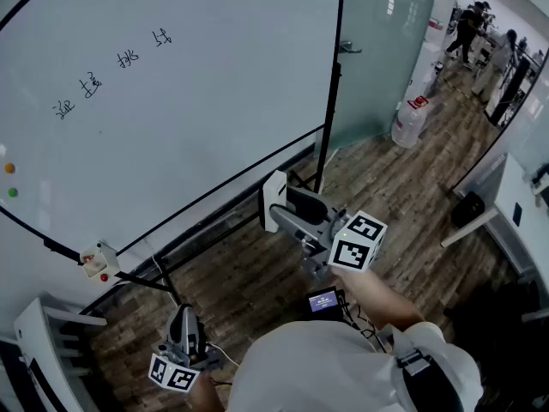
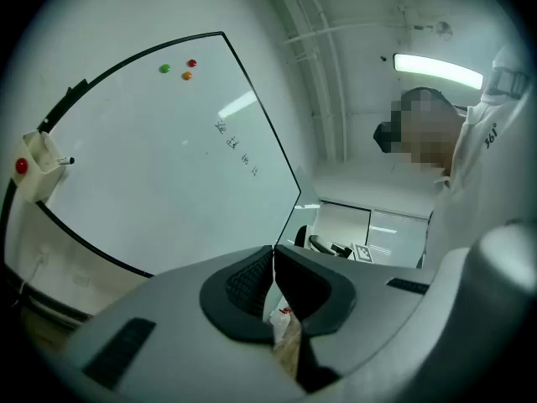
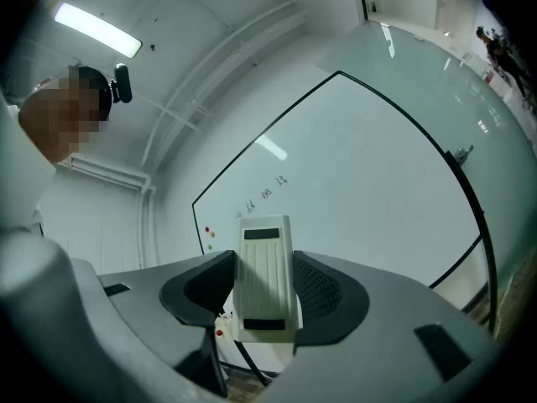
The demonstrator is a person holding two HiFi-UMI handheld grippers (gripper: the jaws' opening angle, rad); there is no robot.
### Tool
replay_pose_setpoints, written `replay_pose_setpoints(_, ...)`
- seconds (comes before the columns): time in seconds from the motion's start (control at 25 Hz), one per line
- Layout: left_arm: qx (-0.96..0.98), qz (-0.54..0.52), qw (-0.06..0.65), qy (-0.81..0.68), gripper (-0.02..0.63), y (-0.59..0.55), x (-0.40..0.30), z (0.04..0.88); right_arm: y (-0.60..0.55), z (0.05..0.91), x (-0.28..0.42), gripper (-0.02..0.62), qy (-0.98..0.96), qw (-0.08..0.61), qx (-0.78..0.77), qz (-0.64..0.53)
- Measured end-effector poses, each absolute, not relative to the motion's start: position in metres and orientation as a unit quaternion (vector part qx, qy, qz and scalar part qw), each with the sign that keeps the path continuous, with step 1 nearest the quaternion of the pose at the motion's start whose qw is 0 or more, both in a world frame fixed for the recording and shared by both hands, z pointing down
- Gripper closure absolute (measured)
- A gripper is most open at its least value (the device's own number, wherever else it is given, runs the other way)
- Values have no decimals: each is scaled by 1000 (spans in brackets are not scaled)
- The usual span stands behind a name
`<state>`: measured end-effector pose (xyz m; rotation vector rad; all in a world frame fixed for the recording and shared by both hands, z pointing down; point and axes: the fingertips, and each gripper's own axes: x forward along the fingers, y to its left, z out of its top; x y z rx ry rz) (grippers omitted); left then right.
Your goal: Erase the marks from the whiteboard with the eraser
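The whiteboard (image 1: pixel 197 101) fills the upper left of the head view, with a slanting row of handwritten marks (image 1: pixel 116 71) on it. These marks (image 3: pixel 262 196) show small in the right gripper view, and the marks (image 2: pixel 237 149) also appear in the left gripper view. My right gripper (image 1: pixel 283 217) is shut on the white eraser (image 3: pixel 267 280), held below the board's lower edge, apart from it. The eraser (image 1: pixel 274 202) juts toward the board. My left gripper (image 1: pixel 184 333) hangs low near the floor, shut with nothing in it.
Three coloured magnets (image 1: pixel 10 178) sit at the board's left. A small white holder (image 1: pixel 97 260) with a red dot hangs at the board's lower edge. A board stand (image 1: pixel 159 286) crosses the wood floor. A glass partition (image 1: pixel 386 41) and a water bottle (image 1: pixel 410 123) stand right.
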<state>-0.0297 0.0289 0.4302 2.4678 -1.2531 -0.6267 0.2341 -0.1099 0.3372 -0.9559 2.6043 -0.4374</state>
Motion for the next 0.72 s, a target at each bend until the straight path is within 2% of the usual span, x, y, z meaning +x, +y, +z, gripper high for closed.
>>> replay_pose_setpoints(0.48, 859, -210, 152, -442, 592, 30, -38, 434, -113, 338, 232, 354, 912, 155, -350, -145)
replay_pose_setpoints(0.72, 845, -207, 149, -470, 592, 41, -80, 432, -128, 340, 207, 354, 901, 164, -372, -152)
